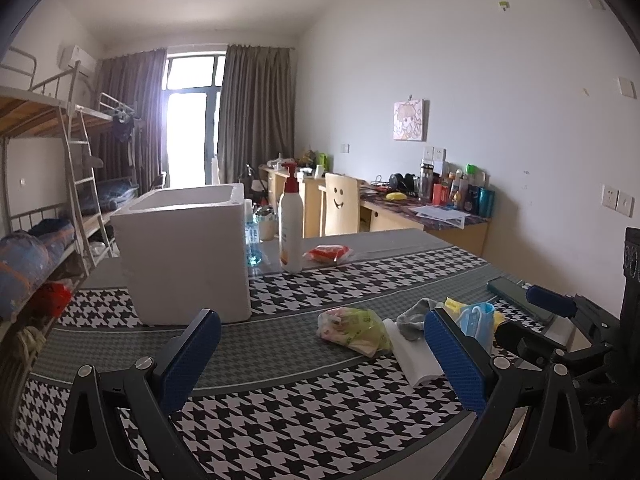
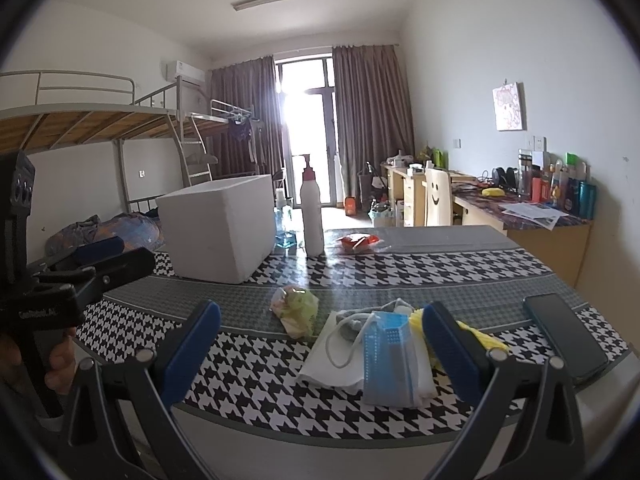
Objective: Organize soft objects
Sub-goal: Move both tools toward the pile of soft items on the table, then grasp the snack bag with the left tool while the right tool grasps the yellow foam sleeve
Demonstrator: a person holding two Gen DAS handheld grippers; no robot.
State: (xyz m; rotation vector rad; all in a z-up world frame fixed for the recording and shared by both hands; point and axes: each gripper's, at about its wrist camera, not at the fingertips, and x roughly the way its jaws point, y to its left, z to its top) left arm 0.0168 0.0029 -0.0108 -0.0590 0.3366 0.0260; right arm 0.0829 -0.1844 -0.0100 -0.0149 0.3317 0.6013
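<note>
A pile of soft things lies on the houndstooth table: a crumpled green-and-pink plastic bag (image 1: 354,330) (image 2: 294,308), a grey sock (image 1: 414,318) (image 2: 352,320), a white tissue (image 1: 412,354) (image 2: 332,360), a blue face mask (image 2: 388,354) (image 1: 478,318) and a yellow cloth (image 2: 480,334). A white foam box (image 1: 186,256) (image 2: 220,226) stands open at the back left. My left gripper (image 1: 320,356) is open and empty, left of the pile. My right gripper (image 2: 320,352) is open and empty, with the mask and tissue between its fingers.
A white pump bottle (image 1: 291,224) (image 2: 312,212), a blue-liquid bottle (image 1: 252,240) and a red packet (image 1: 328,254) (image 2: 358,241) stand beyond the box. A black phone (image 2: 564,334) (image 1: 516,296) lies at the table's right edge. Bunk beds are left, desks right.
</note>
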